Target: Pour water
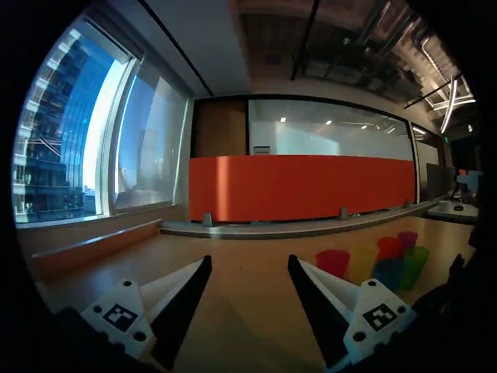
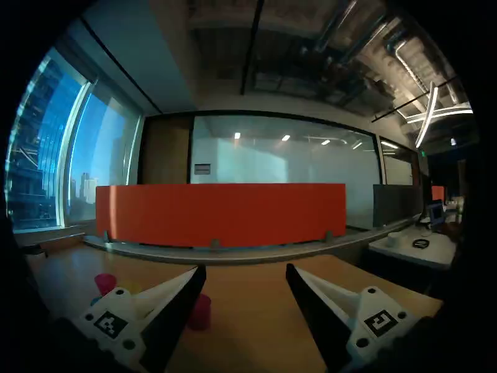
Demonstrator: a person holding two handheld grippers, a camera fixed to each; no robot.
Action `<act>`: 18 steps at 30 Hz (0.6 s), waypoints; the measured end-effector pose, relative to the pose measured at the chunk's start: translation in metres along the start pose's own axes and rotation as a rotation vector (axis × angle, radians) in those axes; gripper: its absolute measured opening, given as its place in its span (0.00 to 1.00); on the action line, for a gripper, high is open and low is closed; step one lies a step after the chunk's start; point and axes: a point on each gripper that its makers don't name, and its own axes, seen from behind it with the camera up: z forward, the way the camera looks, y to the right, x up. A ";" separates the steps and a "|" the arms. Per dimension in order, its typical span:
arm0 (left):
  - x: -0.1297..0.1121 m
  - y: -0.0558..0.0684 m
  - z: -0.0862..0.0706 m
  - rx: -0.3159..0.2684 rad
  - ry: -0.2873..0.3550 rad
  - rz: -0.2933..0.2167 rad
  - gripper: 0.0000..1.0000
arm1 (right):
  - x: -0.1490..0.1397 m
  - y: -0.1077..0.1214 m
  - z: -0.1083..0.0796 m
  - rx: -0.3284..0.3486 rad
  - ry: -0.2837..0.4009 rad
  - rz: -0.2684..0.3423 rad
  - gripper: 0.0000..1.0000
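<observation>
A long orange partition [image 1: 301,186] stands along the far edge of the wooden bench [image 1: 248,298]. Above the partition a glass wall [image 1: 329,130] reflects small ceiling lights. Left of it, tall windows [image 1: 68,149] show sunlit blue high-rises. High above it, dark pipes [image 1: 385,37] cross an open ceiling, with a bright strip light [image 1: 450,102] to the right. A pale desk [image 2: 416,248] sits right of the partition.

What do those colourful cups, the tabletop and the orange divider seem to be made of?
The coloured translucent cups look like thin plastic: light glows through their walls. The tan tabletop looks like wood or wood-look laminate, smooth with a soft sheen. The orange divider panel looks matte, perhaps fabric or painted board; its texture is too far off to tell.
</observation>
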 end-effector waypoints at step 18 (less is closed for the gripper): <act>-0.015 0.005 0.003 -0.017 -0.023 -0.013 0.91 | 0.003 0.001 0.000 -0.003 0.004 -0.003 0.99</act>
